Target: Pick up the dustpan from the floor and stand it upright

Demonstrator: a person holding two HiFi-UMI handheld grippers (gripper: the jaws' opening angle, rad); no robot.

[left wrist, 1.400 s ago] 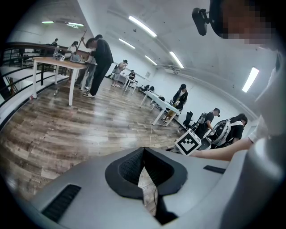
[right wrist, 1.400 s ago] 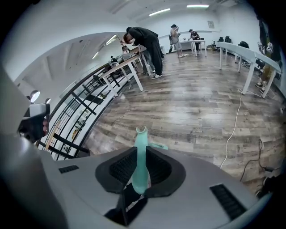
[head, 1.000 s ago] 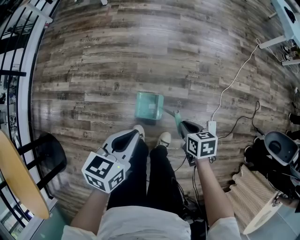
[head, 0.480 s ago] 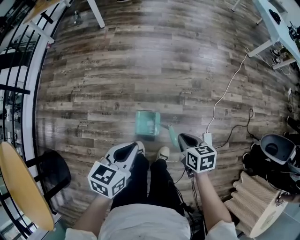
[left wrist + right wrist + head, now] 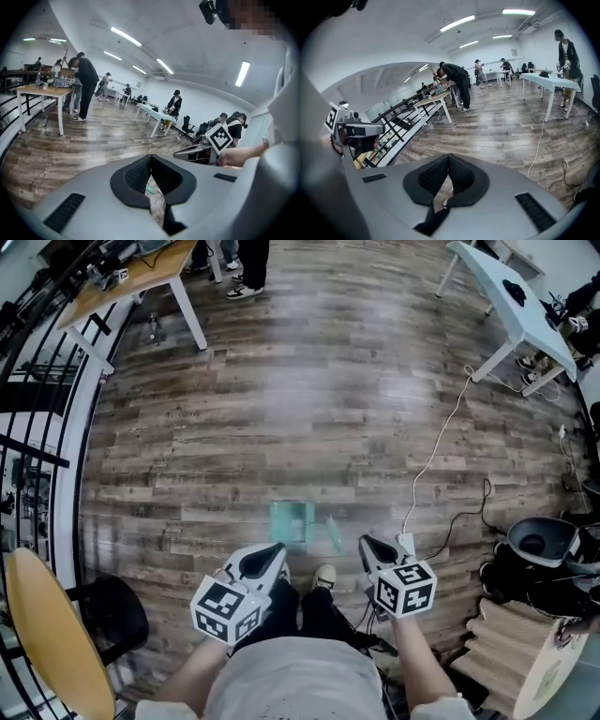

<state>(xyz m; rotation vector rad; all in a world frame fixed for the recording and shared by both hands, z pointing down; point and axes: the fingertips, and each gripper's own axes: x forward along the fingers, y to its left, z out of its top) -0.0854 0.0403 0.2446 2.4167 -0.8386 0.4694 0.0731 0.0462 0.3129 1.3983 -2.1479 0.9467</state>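
A teal dustpan [image 5: 292, 521] rests on the wood floor just ahead of the person's shoes, its thin handle [image 5: 333, 532] slanting to the right. Both grippers hang well above it, held in front of the person's body. My left gripper [image 5: 275, 549] is shut, its pads meeting at the tips [image 5: 150, 156] with nothing between them; a sliver of teal shows through the gap below. My right gripper [image 5: 366, 542] is shut and empty too [image 5: 448, 155], to the right of the handle and clear of it.
A white cable [image 5: 441, 442] runs to a power strip [image 5: 405, 542] by the right gripper. White table [image 5: 506, 296] at back right, wooden table [image 5: 131, 277] at back left, black railing [image 5: 37, 427] along the left. Black bin [image 5: 539, 545] and wooden steps [image 5: 506, 634] at right.
Both grippers have risen away from the floor and the view has pulled back. The right gripper, which was at the dustpan's handle, is now clear of it with its jaws shut.
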